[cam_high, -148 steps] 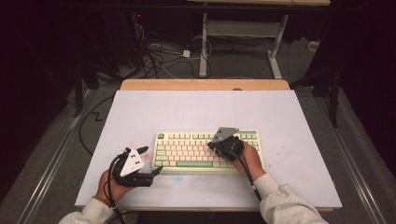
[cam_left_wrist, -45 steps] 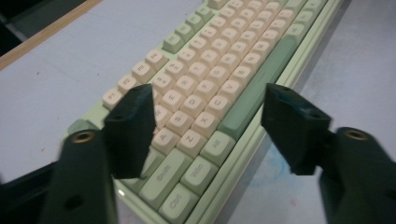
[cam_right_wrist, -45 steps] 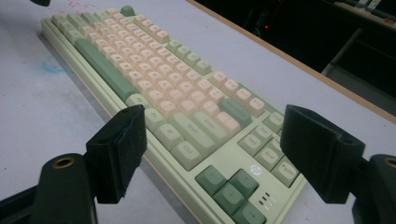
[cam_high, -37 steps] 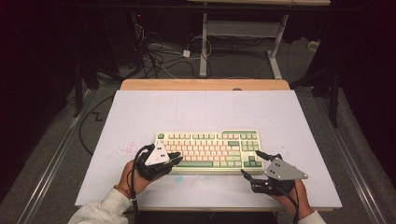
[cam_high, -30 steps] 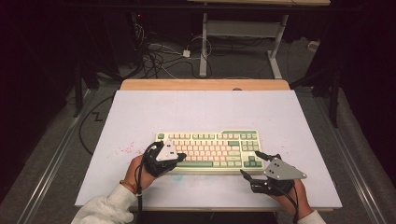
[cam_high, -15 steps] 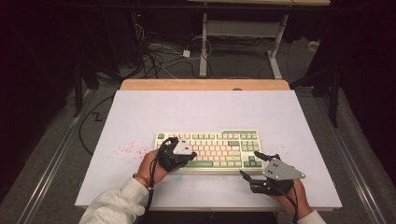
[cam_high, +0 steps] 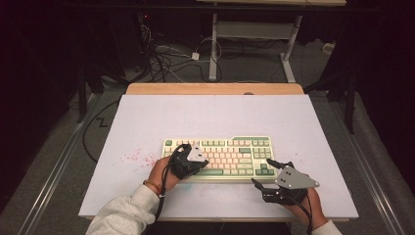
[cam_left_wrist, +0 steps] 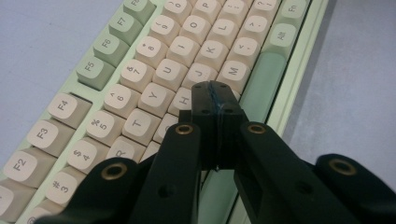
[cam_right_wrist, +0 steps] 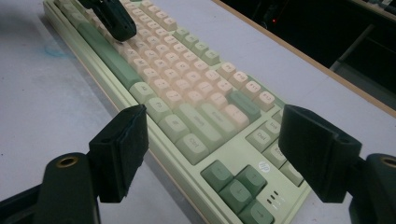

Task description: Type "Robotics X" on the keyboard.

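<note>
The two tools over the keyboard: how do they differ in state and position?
The left tool has its jaws shut together; the right tool has them wide apart. The left tool's tip is over the keyboard letter keys near H; the right tool sits off its right front corner. Both are black and hold nothing.

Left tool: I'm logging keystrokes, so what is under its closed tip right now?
The left tool, jaws shut, sits over the keyboard in the letter rows, its tip between the H and M keys. The key directly beneath is covered, so it cannot be read.
</note>
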`<state>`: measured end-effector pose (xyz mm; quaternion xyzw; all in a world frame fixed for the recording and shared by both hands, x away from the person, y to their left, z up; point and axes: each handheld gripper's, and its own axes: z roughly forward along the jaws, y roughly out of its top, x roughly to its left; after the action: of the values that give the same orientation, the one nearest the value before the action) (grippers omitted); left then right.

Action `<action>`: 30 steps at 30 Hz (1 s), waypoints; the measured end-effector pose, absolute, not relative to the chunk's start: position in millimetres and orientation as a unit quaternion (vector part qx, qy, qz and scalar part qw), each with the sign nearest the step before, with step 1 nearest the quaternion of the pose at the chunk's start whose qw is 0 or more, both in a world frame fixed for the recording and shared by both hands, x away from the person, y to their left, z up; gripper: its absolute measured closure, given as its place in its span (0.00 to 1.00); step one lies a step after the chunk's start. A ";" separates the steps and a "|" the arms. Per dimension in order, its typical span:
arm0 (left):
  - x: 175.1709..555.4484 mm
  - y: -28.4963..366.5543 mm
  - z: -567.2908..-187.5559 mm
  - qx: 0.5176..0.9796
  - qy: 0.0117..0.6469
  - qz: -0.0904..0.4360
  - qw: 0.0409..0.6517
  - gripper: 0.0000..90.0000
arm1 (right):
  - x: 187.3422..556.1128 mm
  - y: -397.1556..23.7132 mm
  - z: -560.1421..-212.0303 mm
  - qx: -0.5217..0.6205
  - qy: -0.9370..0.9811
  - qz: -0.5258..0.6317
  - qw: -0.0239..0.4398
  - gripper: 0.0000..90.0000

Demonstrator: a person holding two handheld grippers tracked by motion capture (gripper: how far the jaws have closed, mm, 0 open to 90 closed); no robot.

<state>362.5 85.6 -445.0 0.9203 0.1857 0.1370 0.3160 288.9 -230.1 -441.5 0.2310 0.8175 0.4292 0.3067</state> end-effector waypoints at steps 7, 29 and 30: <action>362.7 82.8 -450.4 0.925 0.184 0.137 0.302 0.97 | 288.8 -229.7 -441.8 0.230 0.819 0.427 0.307 0.28; 357.7 101.9 -432.0 0.899 0.188 0.177 0.353 0.87 | 288.8 -230.2 -441.2 0.230 0.819 0.426 0.308 0.28; 357.4 102.8 -431.5 0.898 0.189 0.179 0.355 0.84 | 288.9 -230.3 -441.2 0.230 0.819 0.426 0.308 0.28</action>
<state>357.4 102.8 -431.5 0.8979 0.1889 0.1791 0.3550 288.9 -230.3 -441.2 0.2298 0.8192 0.4256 0.3082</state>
